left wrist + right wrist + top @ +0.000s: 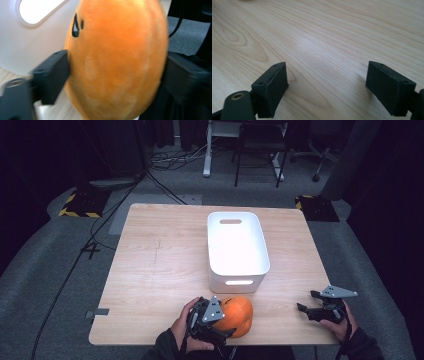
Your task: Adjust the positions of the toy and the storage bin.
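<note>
The orange toy (115,62) looks soft, fuzzy plush. The bin (237,251) is smooth white plastic, faintly glossy. The surface (324,37) is pale, matt grained wood.

High view: fixed above the near edge of the counter (150,270), looking forward and down, far enough back to take in the whole top, the bin (237,250) and floor beyond. Left gripper view: riding on the left tool (212,320), looking along its jaws, pressed up close to the orange toy (115,62), with the bin wall (30,45) just behind. Right gripper view: riding on the right tool (320,309), low over bare counter wood (324,37), angled down along two spread jaws. Shared between high and left views: toy (237,315), bin end with its handle slot. Shared between high and right views: counter grain near the right front corner.
</note>
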`<state>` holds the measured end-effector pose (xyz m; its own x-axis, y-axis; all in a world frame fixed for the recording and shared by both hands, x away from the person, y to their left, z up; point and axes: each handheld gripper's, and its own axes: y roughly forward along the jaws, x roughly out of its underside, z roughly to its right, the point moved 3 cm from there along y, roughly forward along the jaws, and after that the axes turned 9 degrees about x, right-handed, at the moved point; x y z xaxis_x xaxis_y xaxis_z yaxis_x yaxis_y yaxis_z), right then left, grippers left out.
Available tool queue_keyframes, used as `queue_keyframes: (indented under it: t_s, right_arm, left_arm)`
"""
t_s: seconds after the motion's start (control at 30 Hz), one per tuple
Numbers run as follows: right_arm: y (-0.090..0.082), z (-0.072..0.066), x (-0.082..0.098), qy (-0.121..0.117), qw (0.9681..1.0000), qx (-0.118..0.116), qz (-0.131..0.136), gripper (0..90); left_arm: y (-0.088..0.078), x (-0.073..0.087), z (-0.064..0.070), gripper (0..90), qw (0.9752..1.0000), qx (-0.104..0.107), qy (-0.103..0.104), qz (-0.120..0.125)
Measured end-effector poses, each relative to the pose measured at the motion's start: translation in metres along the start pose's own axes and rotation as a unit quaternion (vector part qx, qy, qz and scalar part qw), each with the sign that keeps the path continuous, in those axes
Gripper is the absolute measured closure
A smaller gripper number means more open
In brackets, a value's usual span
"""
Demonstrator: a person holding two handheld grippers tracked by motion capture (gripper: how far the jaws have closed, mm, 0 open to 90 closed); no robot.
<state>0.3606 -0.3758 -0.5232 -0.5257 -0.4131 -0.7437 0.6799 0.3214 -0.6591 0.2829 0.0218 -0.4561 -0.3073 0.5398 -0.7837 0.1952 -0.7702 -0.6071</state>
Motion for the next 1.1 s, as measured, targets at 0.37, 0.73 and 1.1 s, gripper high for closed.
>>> queue_keyframes:
  t_s: [0.37, 0.73, 1.1]
  right_arm:
    - [0.0, 0.0, 0.0, -0.002, 1.0, 0.0, 0.0, 17.6]
    - [0.0, 0.0, 0.0, -0.002, 1.0, 0.0, 0.0, 17.6]
    - [0.0, 0.0, 0.0, 0.001, 1.0, 0.0, 0.0, 17.6]
  left_arm:
    - [-0.007, 0.005, -0.008, 45.5, 0.9999, 0.007, 0.001, 0.007]
    - [-0.017, 0.013, -0.013, 51.4, 0.9999, 0.002, 0.004, 0.01]
    - [-0.055, 0.039, -0.038, 51.7, 0.998, -0.051, -0.032, 0.019]
